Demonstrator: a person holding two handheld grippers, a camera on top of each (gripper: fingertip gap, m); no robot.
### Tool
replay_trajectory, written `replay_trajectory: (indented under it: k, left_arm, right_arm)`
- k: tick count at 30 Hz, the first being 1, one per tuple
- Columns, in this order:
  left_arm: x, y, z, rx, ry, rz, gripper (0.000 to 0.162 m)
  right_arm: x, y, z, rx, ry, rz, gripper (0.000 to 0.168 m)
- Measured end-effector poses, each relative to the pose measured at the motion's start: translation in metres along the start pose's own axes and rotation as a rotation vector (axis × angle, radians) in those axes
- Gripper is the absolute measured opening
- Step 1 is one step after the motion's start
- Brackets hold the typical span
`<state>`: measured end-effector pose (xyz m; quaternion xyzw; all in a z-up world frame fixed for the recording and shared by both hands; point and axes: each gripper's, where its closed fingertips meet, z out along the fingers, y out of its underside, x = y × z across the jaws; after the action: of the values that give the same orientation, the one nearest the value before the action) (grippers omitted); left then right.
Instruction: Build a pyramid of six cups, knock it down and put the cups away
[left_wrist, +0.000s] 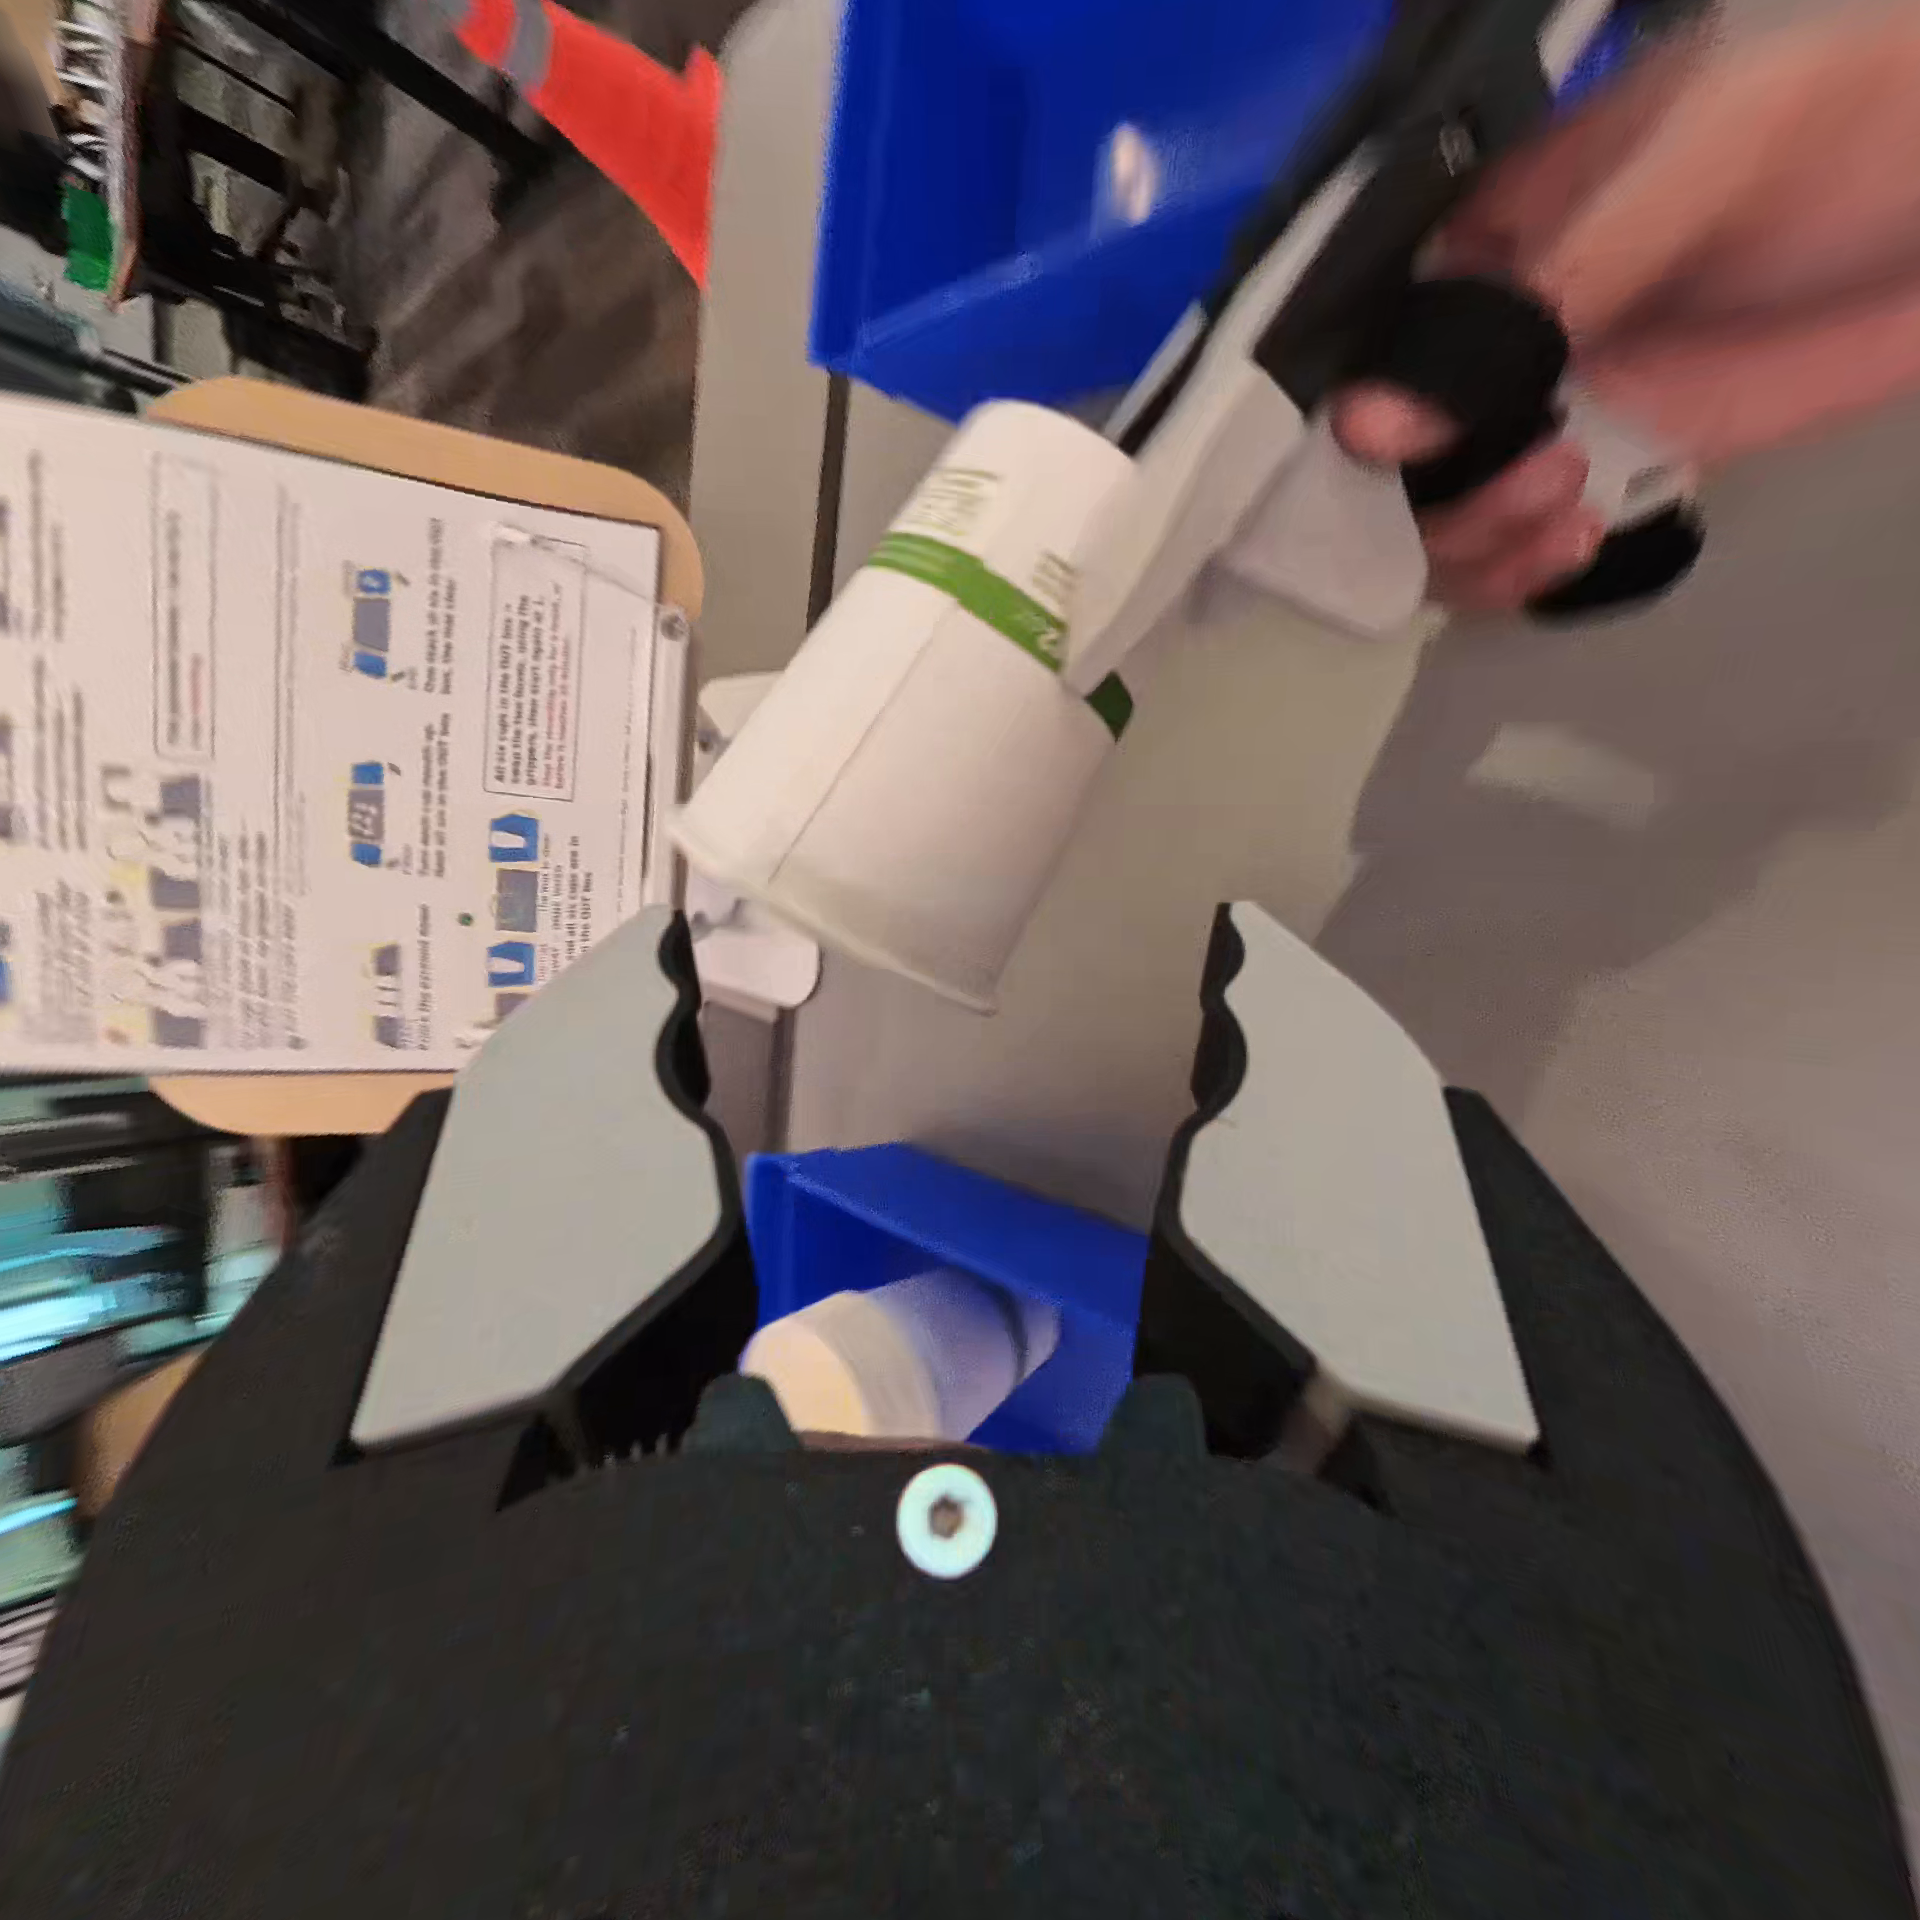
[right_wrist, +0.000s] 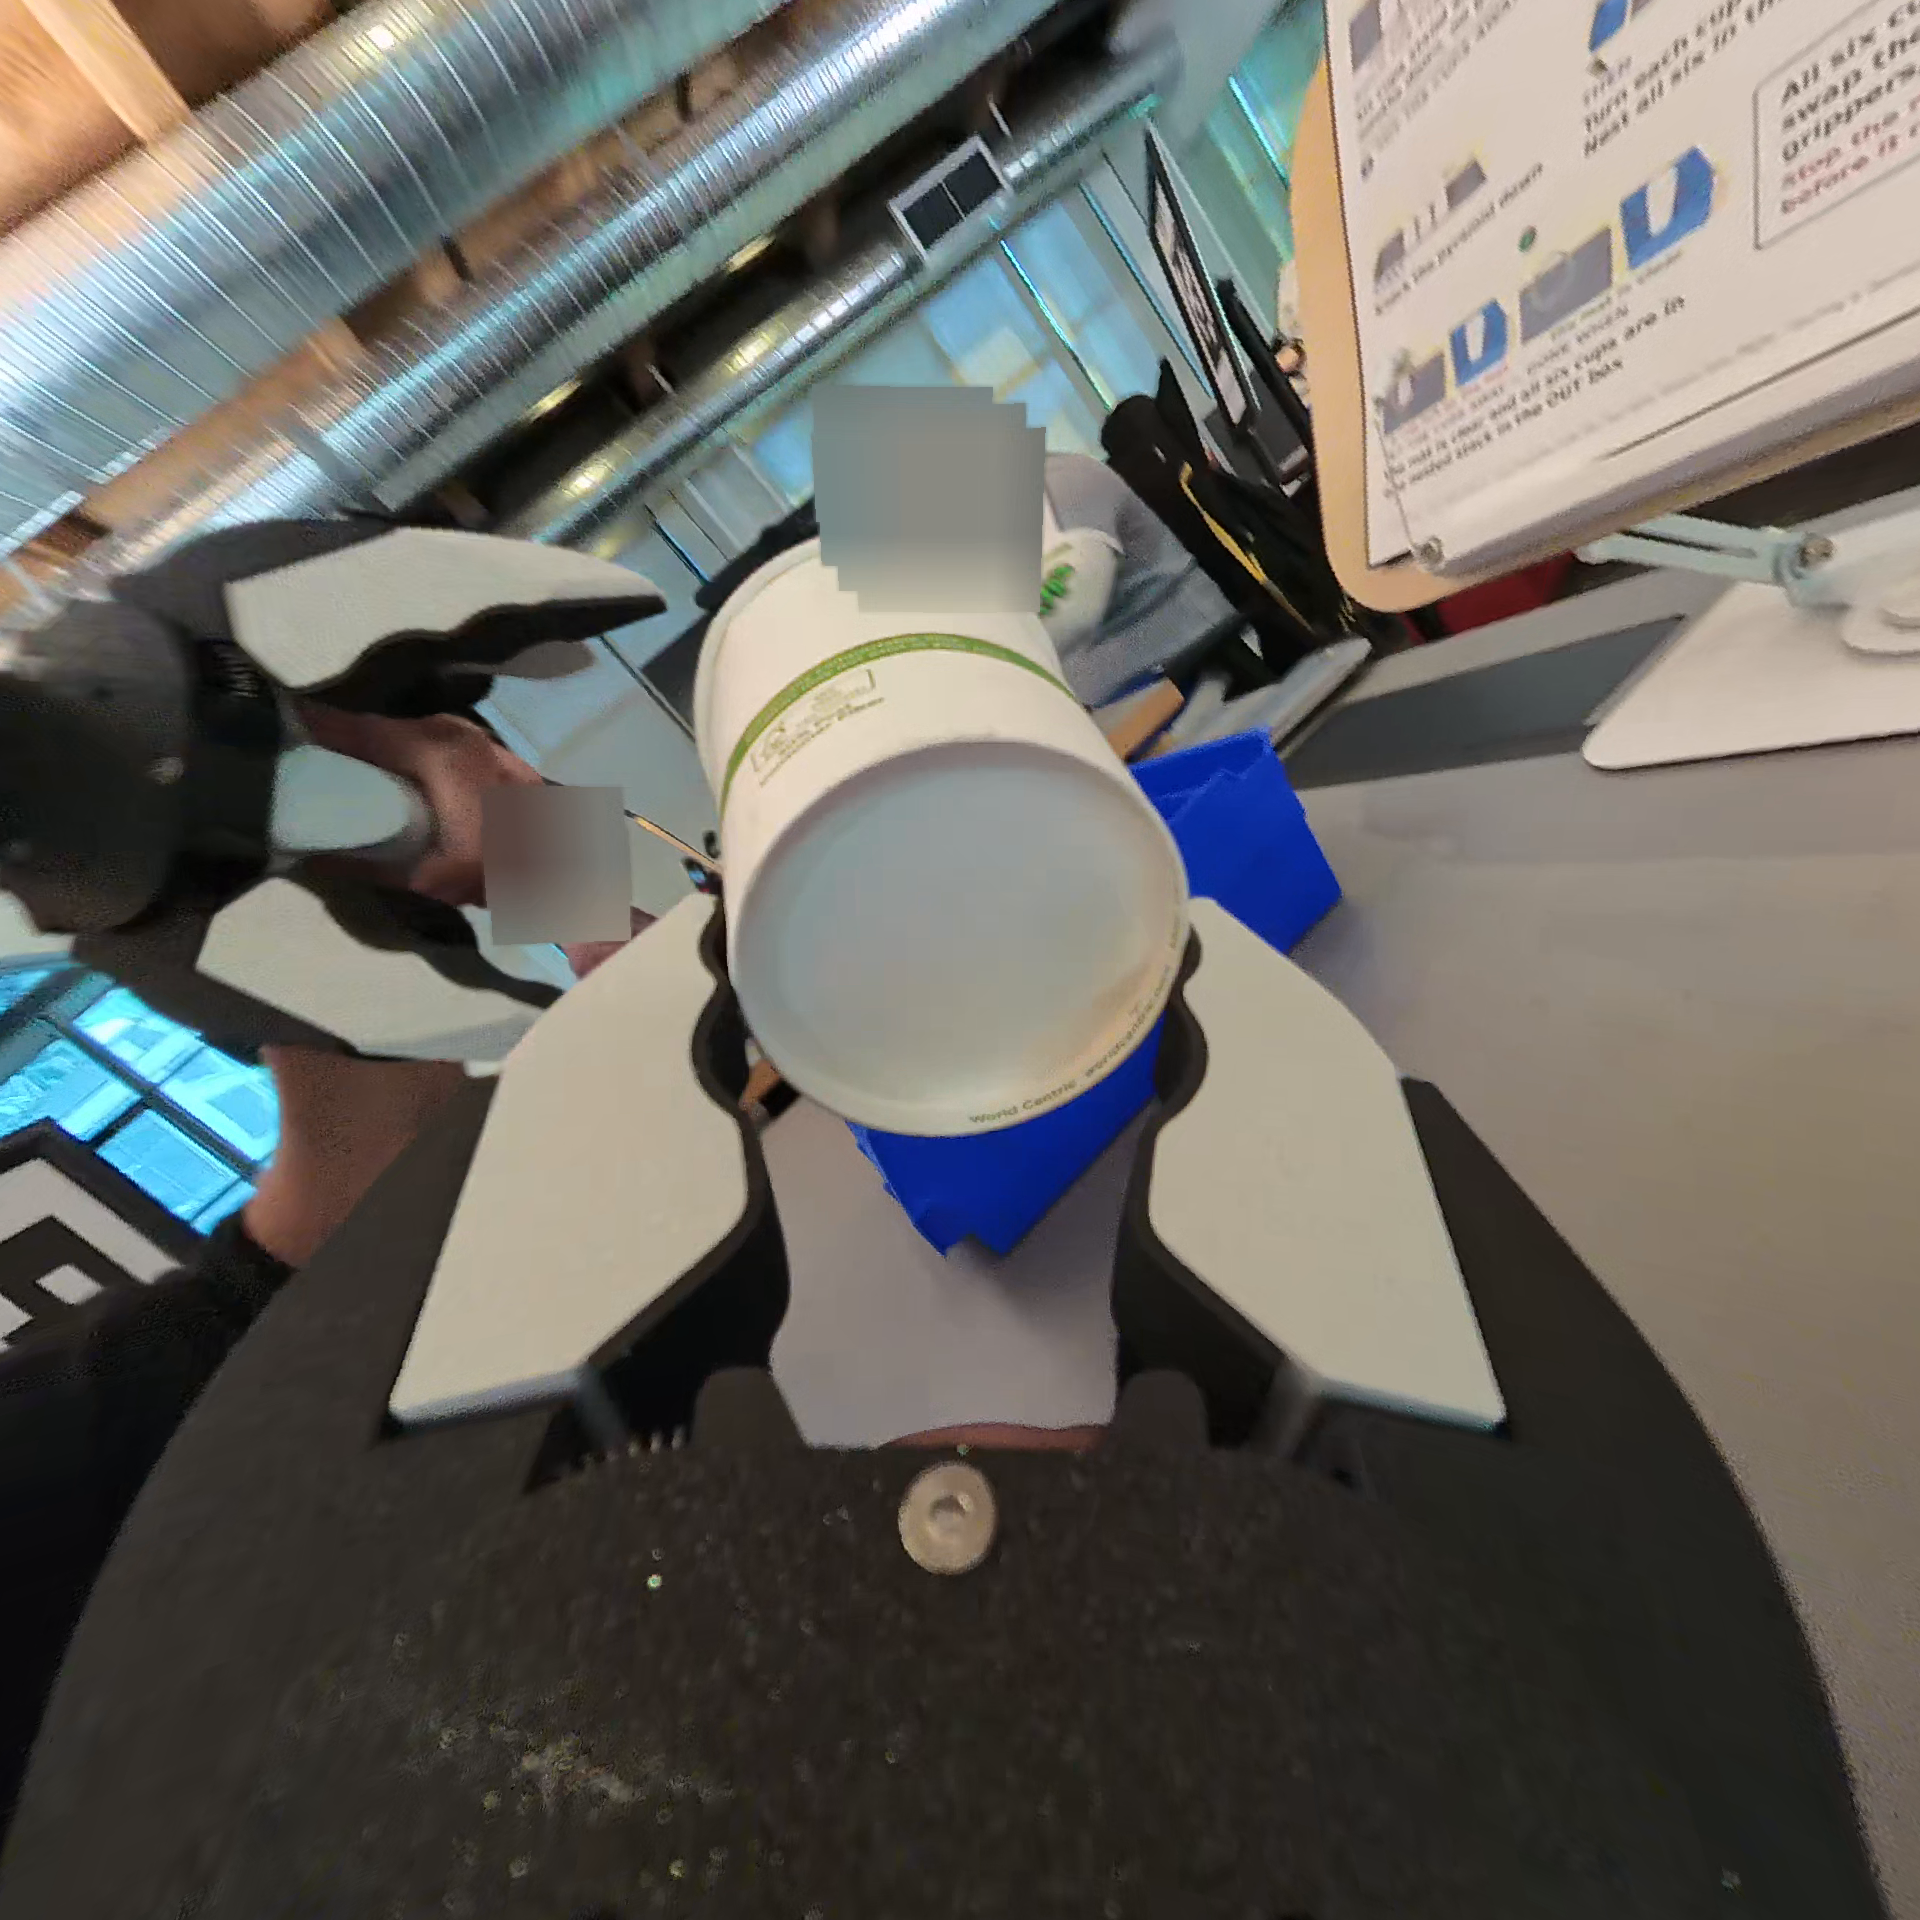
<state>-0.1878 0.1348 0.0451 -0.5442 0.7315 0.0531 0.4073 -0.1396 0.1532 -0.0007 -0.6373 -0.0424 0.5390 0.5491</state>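
Cup held aloft over the table, bins below

Largest first: the grey table (right_wrist: 1621, 1039) carries a blue bin (right_wrist: 1236, 842), and a second blue bin (left_wrist: 935, 1236) already holds white cups (left_wrist: 894, 1351) lying on their side. The right tongs (right_wrist: 951, 977) are clenched on a white cup (right_wrist: 935, 831) held in the air (base toward the camera, tilted). The left tongs (left_wrist: 951, 997) stand released and empty. The pinch sits near the cup's narrow base, so it could swivel or slip and miss the bin.
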Motion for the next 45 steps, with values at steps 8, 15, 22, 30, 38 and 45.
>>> replay_trajectory:
  k: [8,15,22,30,38,45]
  left_arm:
    - [0.005,0.011,0.058,-0.338,-0.002,0.405,0.102]
    - [0.02,0.02,0.088,-0.314,0.074,0.323,0.083]
    - [-0.018,0.016,0.1,0.017,-0.172,-0.367,0.082]
    - [-0.026,0.054,0.169,0.277,-0.323,-1.192,0.082]
    - [0.007,0.073,0.225,0.16,-0.257,-1.212,0.082]
    - [0.034,0.078,0.229,0.02,-0.237,-1.106,0.081]
  right_arm:
    - [0.004,0.013,0.003,-0.103,0.091,-0.081,0.077]
    - [0.016,0.019,-0.001,-0.142,0.15,-0.11,0.077]
    - [0.027,-0.027,-0.056,-0.046,0.369,-0.36,0.083]
    - [-0.006,0.059,-0.091,-0.142,0.299,-0.36,0.074]
    - [-0.01,0.089,-0.082,-0.2,0.247,-0.313,0.067]
    - [-0.005,0.094,-0.084,-0.206,0.253,-0.288,0.065]
